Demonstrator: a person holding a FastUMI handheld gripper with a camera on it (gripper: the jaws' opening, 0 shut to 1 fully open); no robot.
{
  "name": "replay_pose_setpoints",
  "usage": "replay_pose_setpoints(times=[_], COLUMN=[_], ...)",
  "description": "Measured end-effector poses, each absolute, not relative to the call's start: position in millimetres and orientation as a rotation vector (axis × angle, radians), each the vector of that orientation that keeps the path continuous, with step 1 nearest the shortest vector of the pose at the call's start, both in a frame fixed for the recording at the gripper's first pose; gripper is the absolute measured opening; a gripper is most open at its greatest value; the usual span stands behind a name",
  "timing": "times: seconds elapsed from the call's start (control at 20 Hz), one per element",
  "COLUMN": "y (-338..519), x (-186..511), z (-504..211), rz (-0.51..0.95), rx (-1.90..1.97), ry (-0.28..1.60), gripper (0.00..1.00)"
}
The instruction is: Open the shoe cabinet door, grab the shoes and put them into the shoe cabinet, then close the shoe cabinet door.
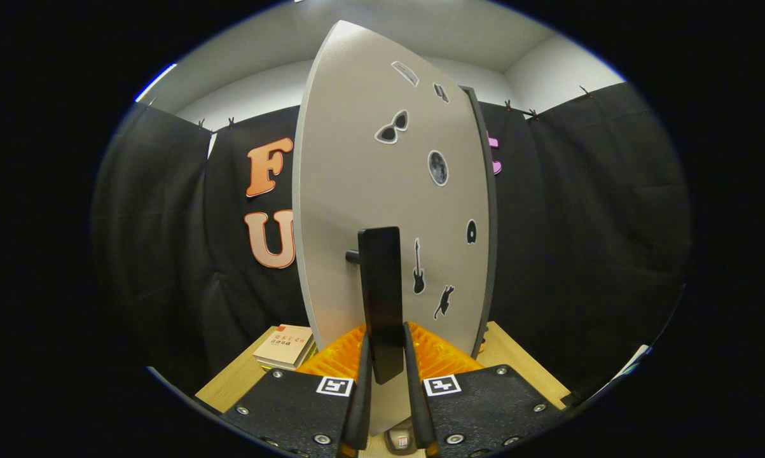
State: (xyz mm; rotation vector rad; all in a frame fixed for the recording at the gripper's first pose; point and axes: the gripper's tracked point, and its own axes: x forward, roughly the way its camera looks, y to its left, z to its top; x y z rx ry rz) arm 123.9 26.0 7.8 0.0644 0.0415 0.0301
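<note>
The tool point(387, 356) is sitting right up against the pale grey flat-panel shoe cabinet door point(382, 191), its two fingers point(362, 394) closed in narrow around the tall black rectangular door handle point(381, 299), one finger pressing on each side of the handle's lower end, so the tool is gripping that handle. The handle is standing upright, held off the door face by a short dark peg point(351, 256) on its left. The door is rising tall directly ahead of the fingers, and its face is carrying a scatter of small black silhouette stickers: sunglasses point(392, 127) high up, a round moon-like disc point(437, 167) below that, a guitar point(418, 267) just right of the handle, and a leaping cat shape point(444, 301) lower right. A darker edge point(491, 216) is running down the door's right side. Just behind the fingers, something orange and ribbed point(337, 356) is showing on both sides of the handle; what it is cannot be told. To the left, a tan-covered book point(285, 346) is lying flat on the light wooden tabletop point(229, 385), near the door's lower left corner. Black cloth point(585, 222) is hanging as the booth wall on both sides beyond the door, with white wall and ceiling above it.
</note>
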Motion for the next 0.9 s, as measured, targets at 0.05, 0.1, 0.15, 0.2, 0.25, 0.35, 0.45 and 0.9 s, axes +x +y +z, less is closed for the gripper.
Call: replay_pose_setpoints(times=[0.05,0.1,0.15,0.2,0.25,0.35,0.45,0.9], y=[21,18,15,8,1,-15,-30,-104], x=[121,120,119,117,114,107,103,86], z=[7,6,7,6,5,3,1,-10], rz=[0.017,0.003,-0.01,-0.022,-0.034,-0.061,-0.086,-0.173], rx=[0.063,0.06,0.06,0.061,0.064,0.071,0.09,0.14], ry=[0.04,0.041,0.041,0.042,0.042,0.036,0.035,0.021], gripper=[0.27,0.26,0.27,0.26,0.26,0.26,0.26,0.27])
